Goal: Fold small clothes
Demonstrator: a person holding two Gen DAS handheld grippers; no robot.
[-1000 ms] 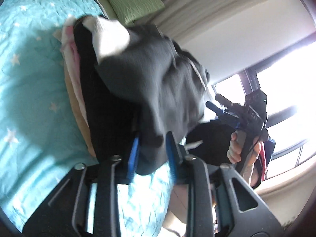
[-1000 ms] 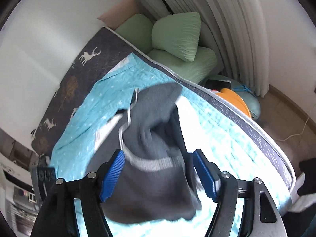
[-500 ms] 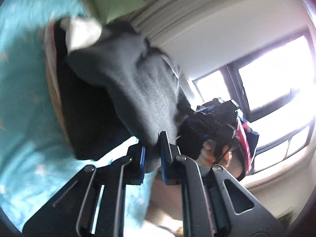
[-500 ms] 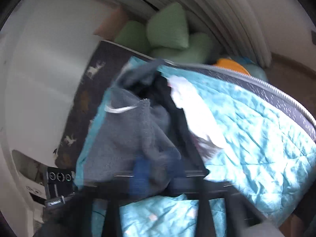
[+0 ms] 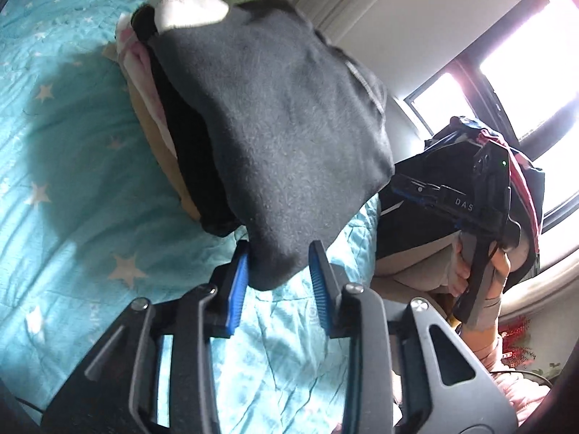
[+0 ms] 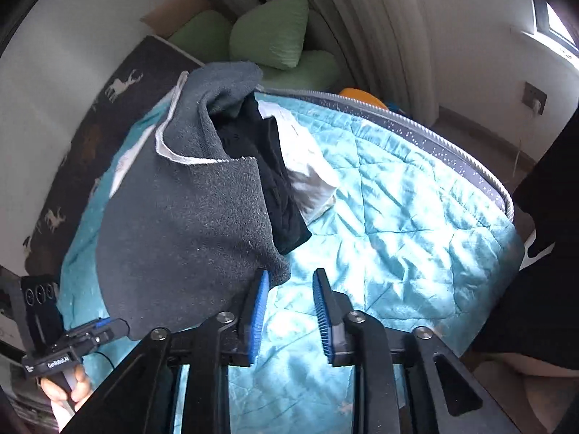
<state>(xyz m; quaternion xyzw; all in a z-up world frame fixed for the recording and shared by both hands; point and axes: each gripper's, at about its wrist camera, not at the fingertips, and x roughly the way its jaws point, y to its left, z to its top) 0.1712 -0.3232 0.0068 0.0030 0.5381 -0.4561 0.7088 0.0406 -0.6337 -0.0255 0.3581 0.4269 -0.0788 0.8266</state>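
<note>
A folded dark grey fleece garment [image 5: 289, 137] lies on top of a stack of folded clothes [image 5: 155, 133] on the turquoise quilt. My left gripper [image 5: 278, 275] is open, its blue pads on either side of the fleece's near corner. In the right wrist view the same grey fleece [image 6: 188, 224] with a white trim covers a black garment [image 6: 278, 181] and a white one [image 6: 307, 166]. My right gripper [image 6: 289, 300] is open, its left pad just touching the fleece's corner, nothing between the pads.
The turquoise star quilt [image 6: 398, 217] covers the bed. Green pillows [image 6: 267, 36] lie at the head by the curtain. A dark deer-print sheet [image 6: 90, 133] shows along the far side. The person's body and other gripper [image 5: 470, 209] stand by the bed edge near a bright window.
Both grippers have opened and let go of the grey fleece, which now lies flat on the stack. The right gripper has drawn back to the fleece's corner.
</note>
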